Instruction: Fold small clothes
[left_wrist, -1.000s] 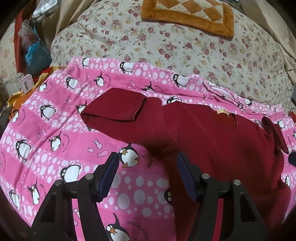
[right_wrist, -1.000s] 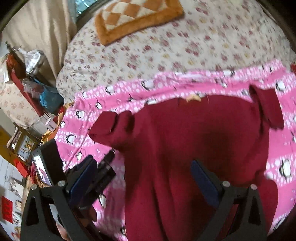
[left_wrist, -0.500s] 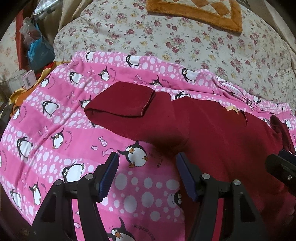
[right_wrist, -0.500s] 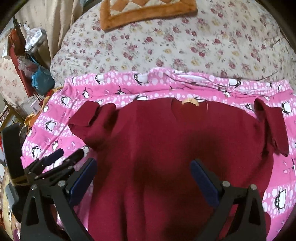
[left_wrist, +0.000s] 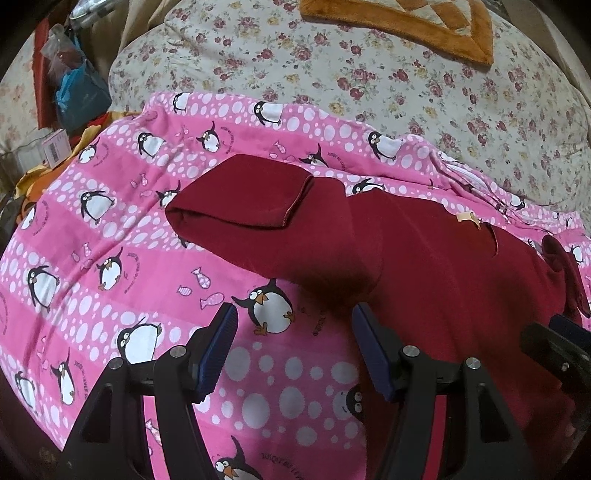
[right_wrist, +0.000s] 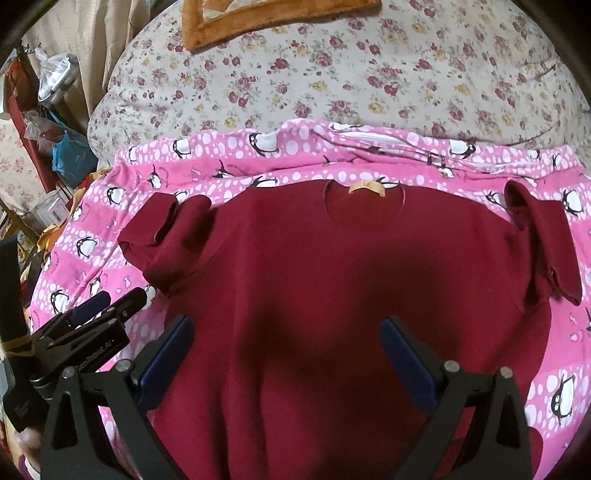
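Observation:
A dark red T-shirt (right_wrist: 332, 277) lies spread flat on a pink penguin-print blanket (right_wrist: 122, 206), collar with a tan label (right_wrist: 365, 189) at the far side. Its left sleeve (left_wrist: 243, 206) is doubled back on itself; the right sleeve (right_wrist: 543, 236) is also folded over. My left gripper (left_wrist: 291, 350) is open and empty, hovering above the blanket just left of the shirt's side, below the left sleeve. It also shows in the right wrist view (right_wrist: 99, 314). My right gripper (right_wrist: 286, 362) is open and empty above the shirt's lower body. It shows at the right edge of the left wrist view (left_wrist: 561, 343).
The blanket lies on a floral quilt (right_wrist: 332, 74) with an orange checkered mat (right_wrist: 258, 14) at the far end. Off the bed's left edge stand cluttered shelves with a blue plastic bag (left_wrist: 81, 96) and boxes (left_wrist: 55, 147).
Both grippers have drawn back towards the near side and stayed open. The right gripper has swung from the shirt's left part to its middle. The shirt has not moved.

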